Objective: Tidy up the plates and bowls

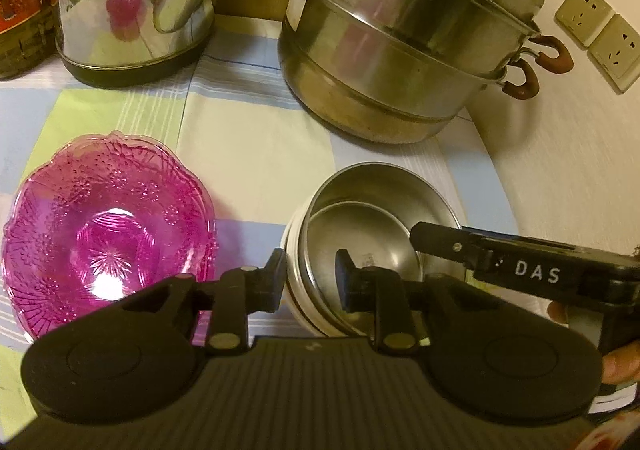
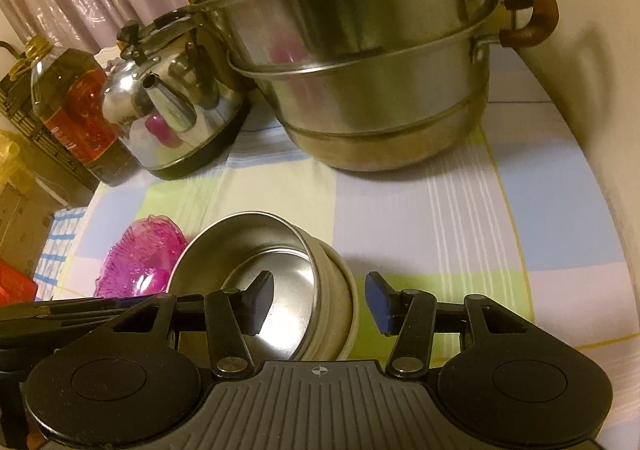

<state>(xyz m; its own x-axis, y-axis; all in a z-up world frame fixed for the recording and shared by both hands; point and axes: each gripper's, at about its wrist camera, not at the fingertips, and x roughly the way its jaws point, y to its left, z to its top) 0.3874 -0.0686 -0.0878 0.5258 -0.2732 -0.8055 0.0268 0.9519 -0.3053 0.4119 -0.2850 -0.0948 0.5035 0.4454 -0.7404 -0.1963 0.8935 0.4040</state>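
Both tongs are straddling the stacked steel bowls' (image 1: 360,246) rim — left tongs (image 1: 310,282) and right tongs (image 2: 318,302) gaping, ungripped; closing squarely seems next.

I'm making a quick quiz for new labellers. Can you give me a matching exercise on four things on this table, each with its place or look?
Things:
1. pink glass bowl
2. steel bowls
3. kettle
4. steamer pot

Descriptions:
A. brown handles, stacked tiers
B. nested, straddled by both grippers
C. shiny, spout, beside the oil bottle
D. translucent, embossed pattern, empty

Pairs: 1-D, 2-B, 3-C, 4-A
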